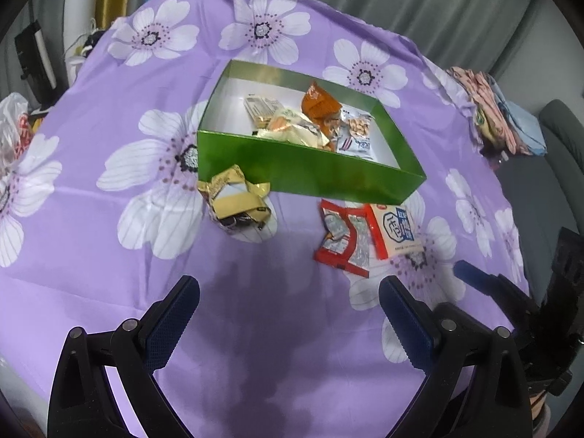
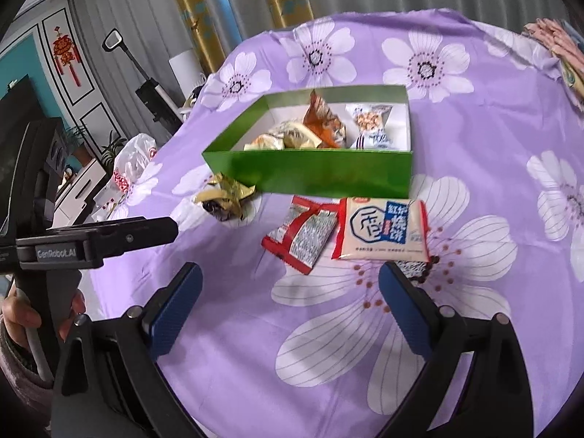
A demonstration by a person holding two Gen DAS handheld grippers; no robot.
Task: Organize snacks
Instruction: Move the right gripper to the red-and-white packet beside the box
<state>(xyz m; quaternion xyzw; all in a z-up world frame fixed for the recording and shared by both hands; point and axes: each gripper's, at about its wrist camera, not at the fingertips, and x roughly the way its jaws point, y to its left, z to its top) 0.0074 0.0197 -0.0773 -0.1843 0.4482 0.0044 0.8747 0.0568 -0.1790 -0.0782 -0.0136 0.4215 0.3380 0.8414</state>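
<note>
Left wrist view: the left gripper (image 1: 288, 301) hovers over the purple flowered cloth (image 1: 109, 189), its blue-padded fingers (image 1: 171, 323) spread wide with nothing between them. The green box (image 1: 310, 173) serves as the landmark. It sits open near the middle of the cloth and already holds several snacks: an orange packet (image 1: 319, 104) standing at the back, a clear bag of nuts (image 1: 357, 135) toward the right wall, and pale wrapped pieces (image 1: 288, 126) piled in the middle. Three snacks lie outside it on the cloth. A crumpled gold wrapper (image 1: 235, 199) touches the box's front left corner. A red-and-white packet (image 1: 343, 235) lies just in front of the box's front wall, and a cream biscuit packet (image 1: 396, 230) with blue lettering lies just beside it, toward the box's front right corner. Folded fabric (image 1: 500, 116) rests at the cloth's edge, well to the right of the box.

Right wrist view: the right gripper (image 2: 290, 299) also stands wide open and empty, in front of the box (image 2: 314, 173) and nearest the cream biscuit packet (image 2: 383, 230), without touching it. The red-and-white packet (image 2: 304, 237) lies to that packet's left, their edges meeting. The gold wrapper (image 2: 226, 197) lies at the box's front left corner. A hand (image 2: 22, 323) grips the handle of the other gripper at far left. A white plastic bag (image 2: 133, 162) sits at the cloth's edge, left of the box.
</note>
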